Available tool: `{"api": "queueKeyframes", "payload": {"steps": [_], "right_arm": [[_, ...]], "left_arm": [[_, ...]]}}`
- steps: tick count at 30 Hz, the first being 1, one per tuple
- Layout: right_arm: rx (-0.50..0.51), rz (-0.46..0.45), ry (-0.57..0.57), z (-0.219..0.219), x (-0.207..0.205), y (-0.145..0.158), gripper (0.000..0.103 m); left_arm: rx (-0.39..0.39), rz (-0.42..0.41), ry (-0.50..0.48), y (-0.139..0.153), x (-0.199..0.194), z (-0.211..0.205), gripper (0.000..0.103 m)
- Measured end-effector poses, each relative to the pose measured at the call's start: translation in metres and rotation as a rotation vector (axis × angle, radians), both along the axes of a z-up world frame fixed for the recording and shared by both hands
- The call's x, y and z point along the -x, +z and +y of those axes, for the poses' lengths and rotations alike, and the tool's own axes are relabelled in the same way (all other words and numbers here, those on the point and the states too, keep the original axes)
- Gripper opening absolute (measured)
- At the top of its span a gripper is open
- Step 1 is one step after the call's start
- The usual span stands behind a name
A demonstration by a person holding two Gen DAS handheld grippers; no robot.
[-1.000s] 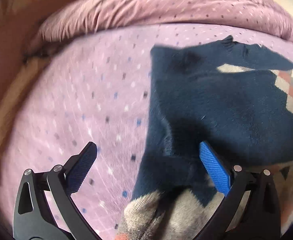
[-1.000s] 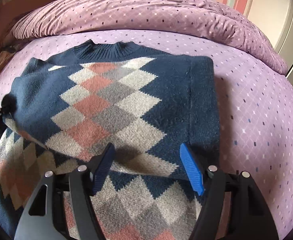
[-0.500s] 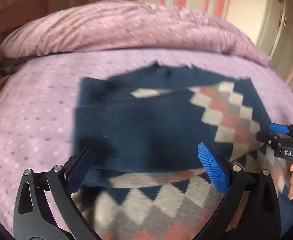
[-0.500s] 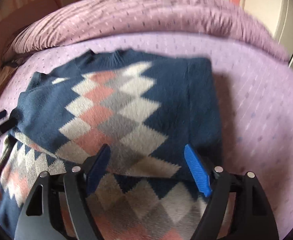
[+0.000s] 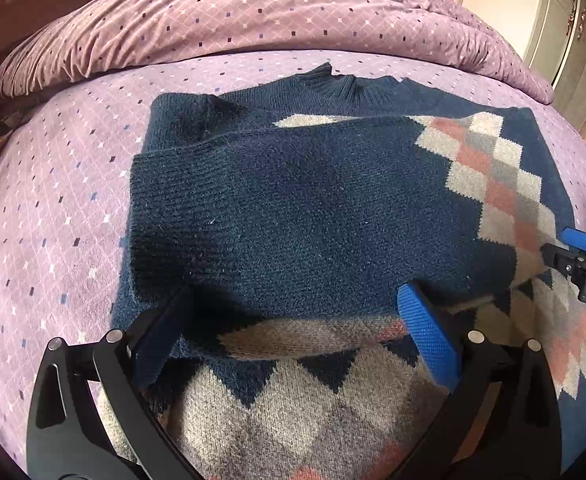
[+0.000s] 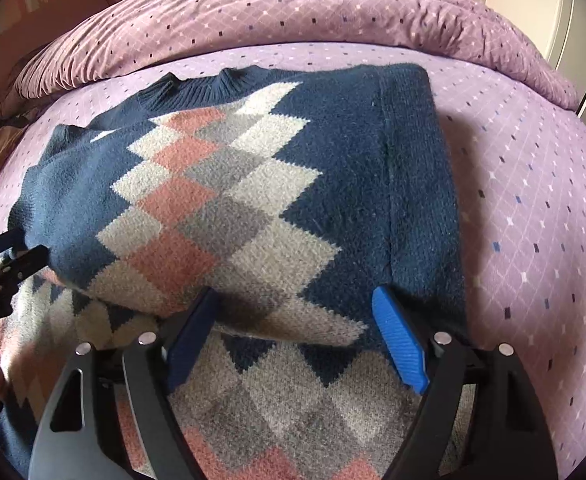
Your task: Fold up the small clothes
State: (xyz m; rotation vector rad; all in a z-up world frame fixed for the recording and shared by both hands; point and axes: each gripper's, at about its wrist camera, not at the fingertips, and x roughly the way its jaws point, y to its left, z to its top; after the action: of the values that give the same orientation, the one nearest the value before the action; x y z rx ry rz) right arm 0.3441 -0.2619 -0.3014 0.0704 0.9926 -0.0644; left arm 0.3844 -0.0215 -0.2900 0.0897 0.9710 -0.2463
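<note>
Where left cam lacks it, sweater's (image 6: 253,184) rt edge; both grippers' fingers (image 6: 399,342) apart, empty.

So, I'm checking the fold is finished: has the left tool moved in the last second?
Yes. In its own view the sweater's left edge slid leftward, so the left tool swung right over the sweater.

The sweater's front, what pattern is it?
Sweater: navy with pink, grey and cream diamonds, clearest in the right wrist view.
</note>
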Motion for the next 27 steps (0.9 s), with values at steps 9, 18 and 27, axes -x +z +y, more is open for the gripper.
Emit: {"api": "queueKeyframes", "payload": {"steps": [9, 18, 27], "right_arm": [[0.034, -0.158, 0.048, -0.004, 0.060, 0.051, 0.094], [-0.072, -0.160, 0.019, -0.018, 0.195, 0.042, 0.094], [-0.085, -0.160, -0.004, -0.005, 0.253, 0.052, 0.094]], "left_arm": [[0.135, -0.079, 0.005, 0.055, 0.063, 0.027, 0.100], [0.188, -0.103, 0.016, 0.053, 0.191, 0.048, 0.100], [0.169, -0.021, 0.013, 0.047, 0.257, 0.040, 0.100]]}}
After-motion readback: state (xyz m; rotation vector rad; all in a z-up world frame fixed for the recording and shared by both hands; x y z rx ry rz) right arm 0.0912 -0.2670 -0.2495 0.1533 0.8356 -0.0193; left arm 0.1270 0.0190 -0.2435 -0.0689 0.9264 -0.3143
